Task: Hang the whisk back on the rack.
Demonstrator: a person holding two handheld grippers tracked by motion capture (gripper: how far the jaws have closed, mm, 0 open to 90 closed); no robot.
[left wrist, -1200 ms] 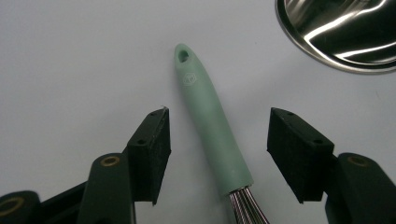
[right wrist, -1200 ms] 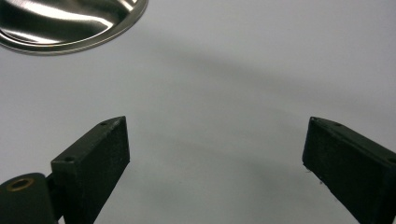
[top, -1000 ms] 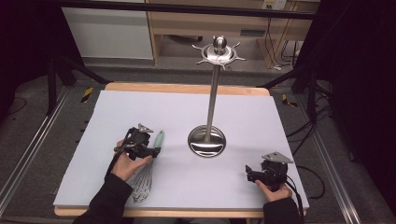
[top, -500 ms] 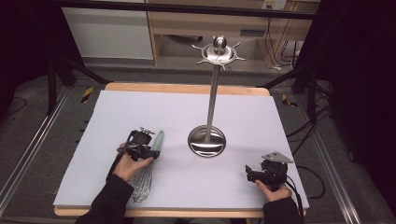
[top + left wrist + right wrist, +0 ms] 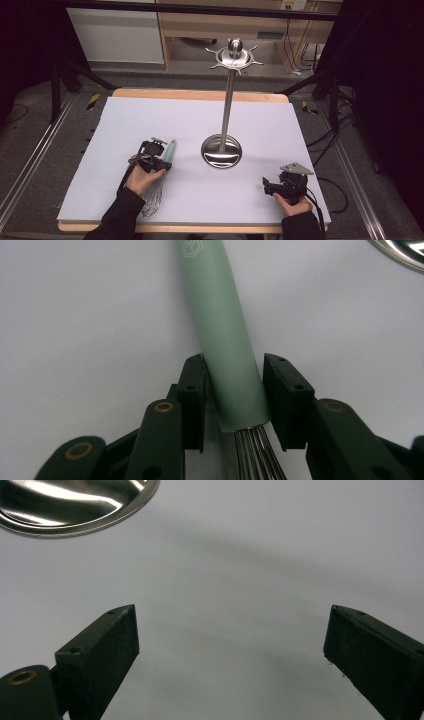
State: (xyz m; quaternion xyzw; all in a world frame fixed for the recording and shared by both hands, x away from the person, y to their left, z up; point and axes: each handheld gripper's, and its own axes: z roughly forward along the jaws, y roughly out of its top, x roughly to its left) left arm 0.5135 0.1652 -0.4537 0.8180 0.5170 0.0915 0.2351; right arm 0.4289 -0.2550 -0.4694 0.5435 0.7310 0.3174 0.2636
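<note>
Mint-green handle of a wire whisk (image 5: 225, 335) lying on the white counter (image 5: 150, 120), bracketed by the jaws of the left gripper (image 5: 234, 390), small gaps visible on both sides. Right gripper (image 5: 230, 640), jaws spread wide and empty, rests near the polished base of the steel utensil stand (image 5: 221, 151).

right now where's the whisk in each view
High view: the whisk lies at lower left, the left gripper over its green handle.
Left gripper view: its green handle runs up the centre between the jaws, wires at the bottom.
Right gripper view: not in it.
Shared landmark: the stand's shiny round base.
</note>
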